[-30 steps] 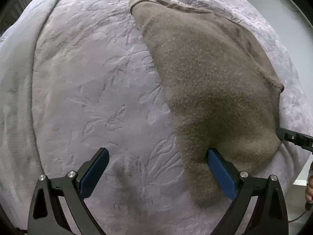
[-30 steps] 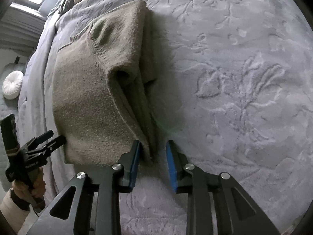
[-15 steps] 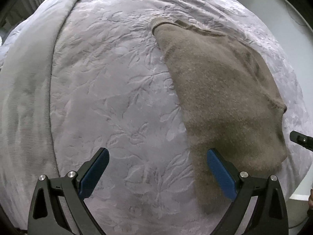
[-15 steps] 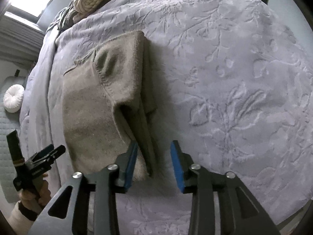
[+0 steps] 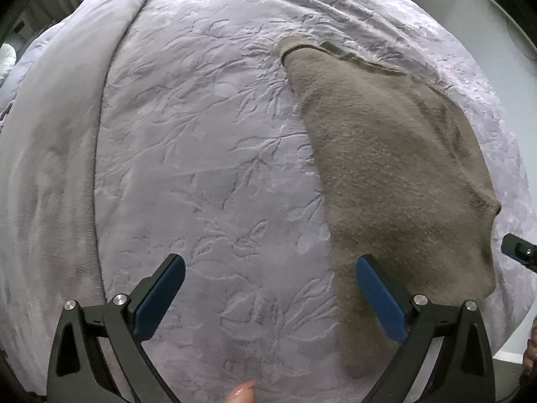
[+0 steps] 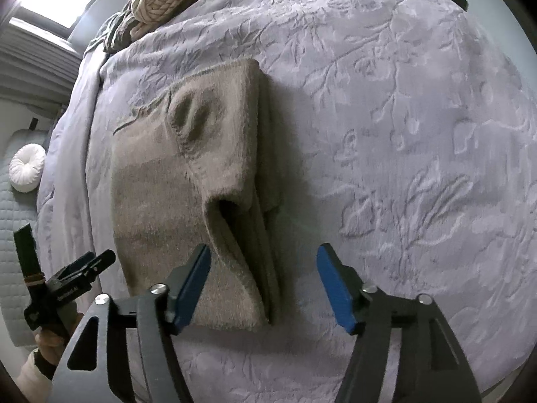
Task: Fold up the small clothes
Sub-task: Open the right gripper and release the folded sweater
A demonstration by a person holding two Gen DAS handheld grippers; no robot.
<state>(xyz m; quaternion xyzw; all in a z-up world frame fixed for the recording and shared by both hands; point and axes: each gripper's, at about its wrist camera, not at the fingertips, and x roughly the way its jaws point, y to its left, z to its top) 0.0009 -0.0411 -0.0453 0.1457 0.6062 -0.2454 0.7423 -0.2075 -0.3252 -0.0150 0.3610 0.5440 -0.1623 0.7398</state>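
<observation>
A folded taupe knit garment (image 5: 396, 174) lies flat on the lavender embossed bedspread (image 5: 201, 154). It also shows in the right wrist view (image 6: 194, 181), with a raised fold along its right edge. My left gripper (image 5: 270, 297) is open and empty, raised above the bed; its right finger hangs over the garment's near left edge. My right gripper (image 6: 263, 283) is open and empty, raised above the garment's near right corner. The left gripper also shows at the lower left of the right wrist view (image 6: 67, 288).
A pile of cream braided knit and dark clothes (image 6: 161, 3) sits at the far end of the bed. A smooth grey blanket (image 5: 50, 168) borders the left side. A white round cushion (image 6: 27, 168) lies off the bed. The bed edge runs near the right.
The right gripper has let go of the garment's edge, opened wide, and pulled back upward. The left gripper has risen and backed away too; the garment lies still.
</observation>
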